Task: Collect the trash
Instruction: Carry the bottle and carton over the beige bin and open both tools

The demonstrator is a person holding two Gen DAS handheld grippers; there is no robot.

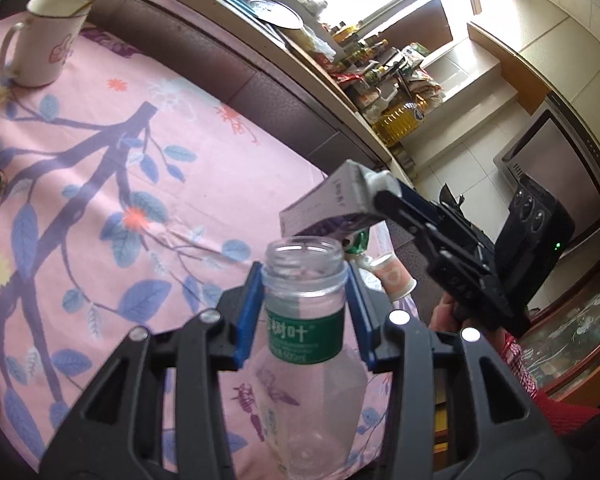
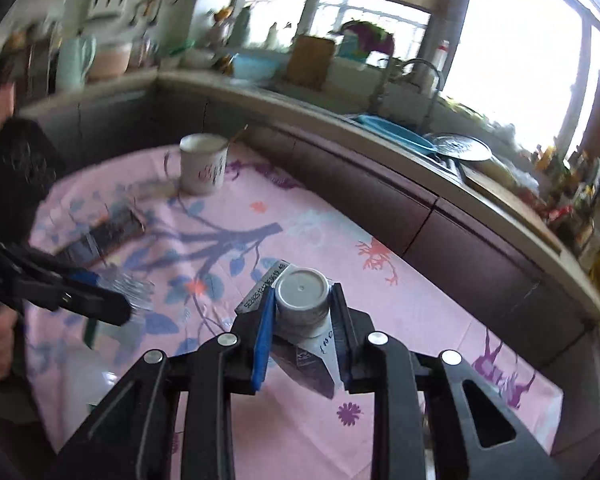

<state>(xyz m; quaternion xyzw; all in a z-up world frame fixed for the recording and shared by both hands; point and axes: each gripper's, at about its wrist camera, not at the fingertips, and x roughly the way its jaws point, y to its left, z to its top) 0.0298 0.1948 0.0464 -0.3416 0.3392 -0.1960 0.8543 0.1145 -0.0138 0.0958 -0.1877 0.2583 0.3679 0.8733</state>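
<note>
My left gripper is shut on the neck of a clear, capless plastic bottle with a green label, held above the pink floral tablecloth. My right gripper is shut on a grey-white drink carton with a round cap, also held above the cloth. In the left wrist view the right gripper holds that carton just beyond the bottle's mouth. In the right wrist view the left gripper shows blurred at the left with the bottle.
A white mug with a stick in it stands at the table's far side. A phone lies on the cloth. Dark cabinets and a cluttered counter with a sink run behind the table. A small pink-printed cup sits beyond the bottle.
</note>
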